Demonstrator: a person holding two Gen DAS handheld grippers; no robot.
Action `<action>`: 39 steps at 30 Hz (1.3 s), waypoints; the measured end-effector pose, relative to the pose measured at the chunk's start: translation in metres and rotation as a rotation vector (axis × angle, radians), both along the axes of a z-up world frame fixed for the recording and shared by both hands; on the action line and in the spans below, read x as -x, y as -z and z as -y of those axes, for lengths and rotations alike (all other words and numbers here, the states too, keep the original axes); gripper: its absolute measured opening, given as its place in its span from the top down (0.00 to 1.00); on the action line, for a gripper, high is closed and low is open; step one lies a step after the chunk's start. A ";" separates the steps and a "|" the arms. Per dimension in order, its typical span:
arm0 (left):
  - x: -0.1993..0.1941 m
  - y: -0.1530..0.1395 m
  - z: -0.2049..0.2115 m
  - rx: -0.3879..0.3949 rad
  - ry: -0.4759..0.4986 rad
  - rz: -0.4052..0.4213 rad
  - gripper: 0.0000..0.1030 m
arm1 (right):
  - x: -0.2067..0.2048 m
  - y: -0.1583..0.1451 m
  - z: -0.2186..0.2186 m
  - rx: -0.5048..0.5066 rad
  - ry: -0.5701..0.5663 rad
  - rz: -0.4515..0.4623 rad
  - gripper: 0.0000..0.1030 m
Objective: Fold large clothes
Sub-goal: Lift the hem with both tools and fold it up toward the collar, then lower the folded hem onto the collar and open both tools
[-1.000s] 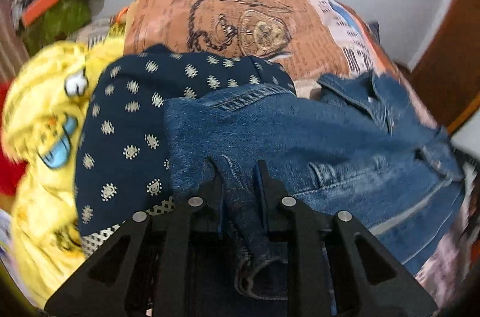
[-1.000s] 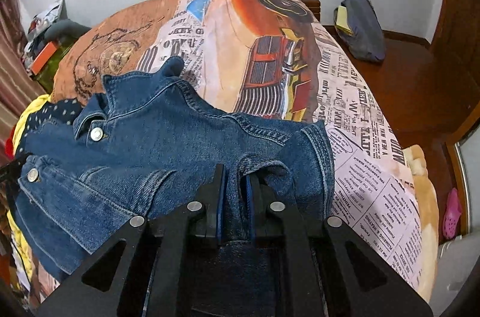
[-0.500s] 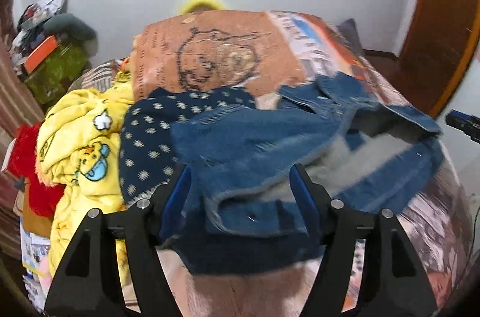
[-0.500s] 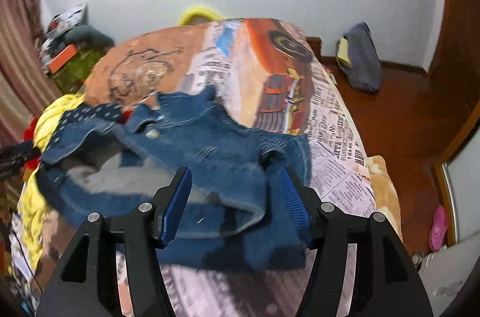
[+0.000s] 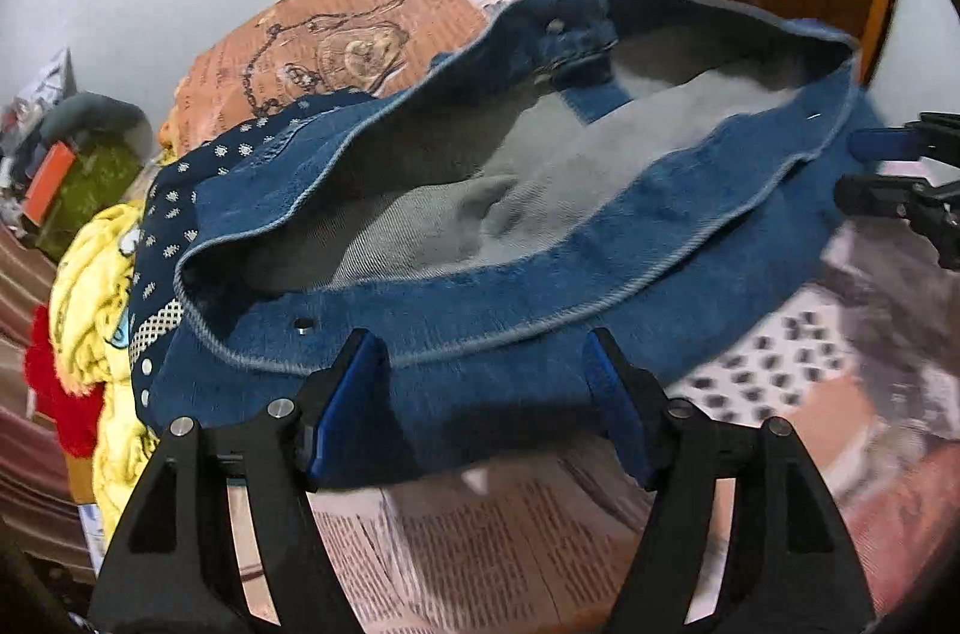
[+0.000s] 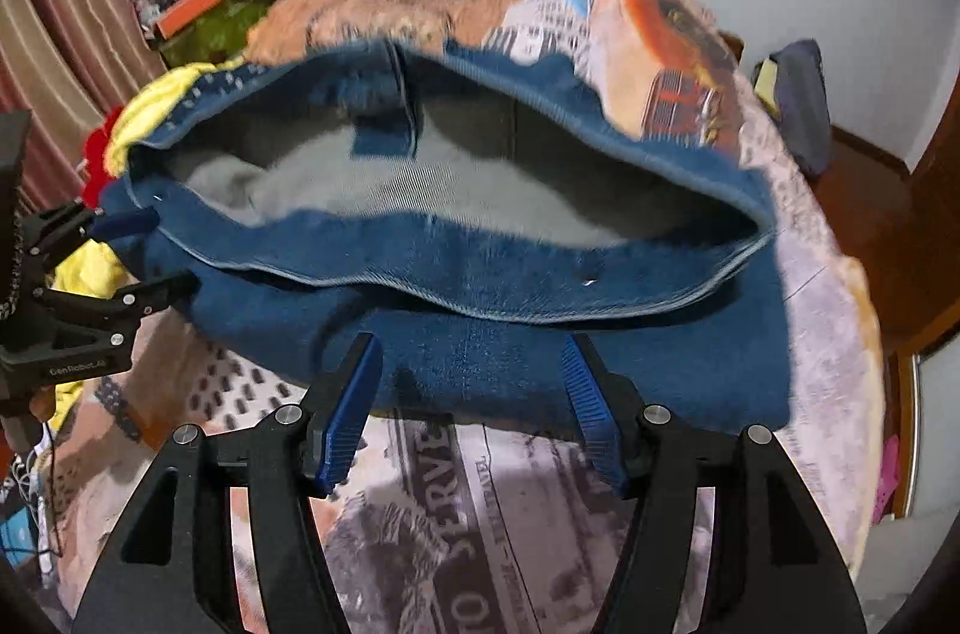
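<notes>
A blue denim jacket (image 5: 540,274) lies spread on the bed, its hem gaping so the grey inside shows; it also shows in the right wrist view (image 6: 480,274). My left gripper (image 5: 480,376) is open, its jaws wide apart just in front of the jacket's near edge, holding nothing. My right gripper (image 6: 471,376) is open too, at the near edge on the other side, empty. Each gripper shows in the other's view: the right one (image 5: 888,172) at the jacket's right end, the left one (image 6: 114,262) at its left end.
The bed has a newspaper-print blanket (image 6: 480,514). A navy dotted garment (image 5: 174,226), a yellow cartoon blanket (image 5: 90,286) and something red (image 5: 54,394) lie at the jacket's left. A dark bag (image 6: 798,100) sits on the wooden floor to the right.
Both grippers were shut on the denim a second ago; they let go, opened wide and drew back. The jacket now lies with its hem gaping open.
</notes>
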State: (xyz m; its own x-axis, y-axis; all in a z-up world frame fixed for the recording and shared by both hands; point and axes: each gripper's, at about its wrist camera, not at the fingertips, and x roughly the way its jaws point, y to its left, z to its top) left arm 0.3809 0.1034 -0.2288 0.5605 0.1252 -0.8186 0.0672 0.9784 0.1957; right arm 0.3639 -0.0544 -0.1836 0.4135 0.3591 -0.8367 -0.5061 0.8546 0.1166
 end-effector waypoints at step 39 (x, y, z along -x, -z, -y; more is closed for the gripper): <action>-0.049 -0.054 -0.095 0.198 -0.106 0.051 0.26 | -0.031 -0.031 -0.077 -0.050 -0.063 0.112 0.43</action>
